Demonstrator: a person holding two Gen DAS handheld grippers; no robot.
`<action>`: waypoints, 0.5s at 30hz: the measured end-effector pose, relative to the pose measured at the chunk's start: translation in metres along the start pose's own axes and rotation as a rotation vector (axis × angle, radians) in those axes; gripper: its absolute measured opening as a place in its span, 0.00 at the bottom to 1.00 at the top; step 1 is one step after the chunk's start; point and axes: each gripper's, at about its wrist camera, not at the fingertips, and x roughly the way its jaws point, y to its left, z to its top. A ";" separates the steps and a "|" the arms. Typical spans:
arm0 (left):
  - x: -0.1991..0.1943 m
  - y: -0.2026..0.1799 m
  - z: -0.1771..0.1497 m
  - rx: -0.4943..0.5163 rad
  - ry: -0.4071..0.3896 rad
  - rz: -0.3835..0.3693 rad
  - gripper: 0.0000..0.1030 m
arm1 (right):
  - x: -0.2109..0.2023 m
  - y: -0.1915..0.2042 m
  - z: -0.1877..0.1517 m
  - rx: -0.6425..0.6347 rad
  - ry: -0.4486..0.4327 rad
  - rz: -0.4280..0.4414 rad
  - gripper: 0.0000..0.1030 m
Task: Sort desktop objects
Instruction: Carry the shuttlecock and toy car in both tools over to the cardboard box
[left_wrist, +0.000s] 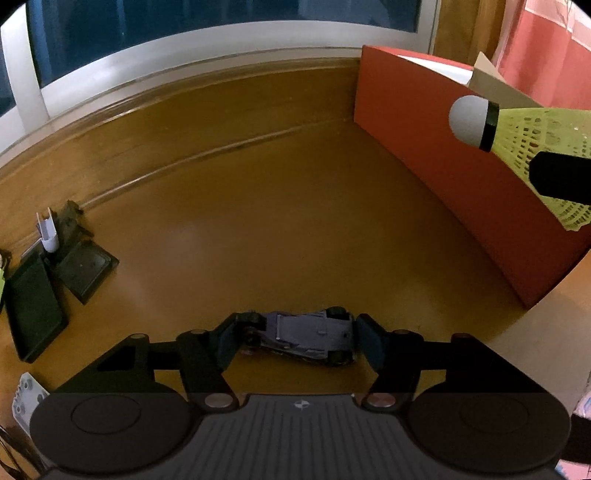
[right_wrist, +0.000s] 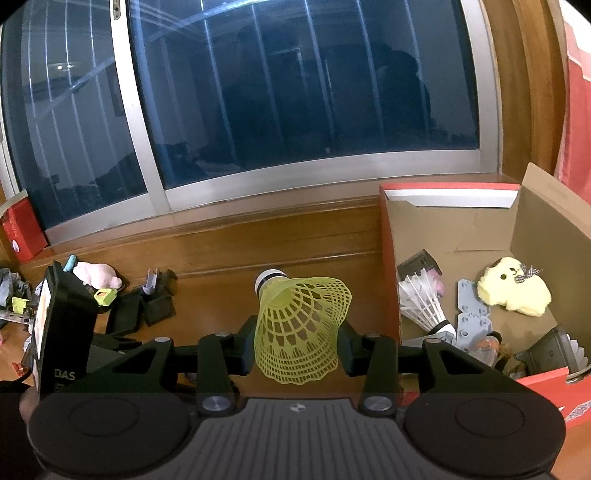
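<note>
Flanking the toy car (left_wrist: 306, 338), left tool (left_wrist: 299, 341) pads touching; right tool (right_wrist: 295, 345) clamped on yellow shuttlecock (right_wrist: 301, 325) beside red box (right_wrist: 389, 266).

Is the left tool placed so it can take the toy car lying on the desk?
Probably yes. The left tool straddles the toy car, a finger at each end, nothing between or over it. Whether the pads already press cannot be told.
</note>
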 end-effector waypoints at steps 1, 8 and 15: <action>-0.003 0.000 0.000 -0.001 -0.009 -0.004 0.63 | 0.000 0.000 0.000 0.000 -0.001 0.000 0.44; -0.028 0.005 0.007 -0.014 -0.087 -0.001 0.63 | -0.001 0.004 -0.001 -0.005 -0.005 0.003 0.44; -0.050 0.009 0.023 -0.042 -0.159 -0.001 0.63 | -0.002 0.006 0.001 -0.015 -0.010 -0.001 0.44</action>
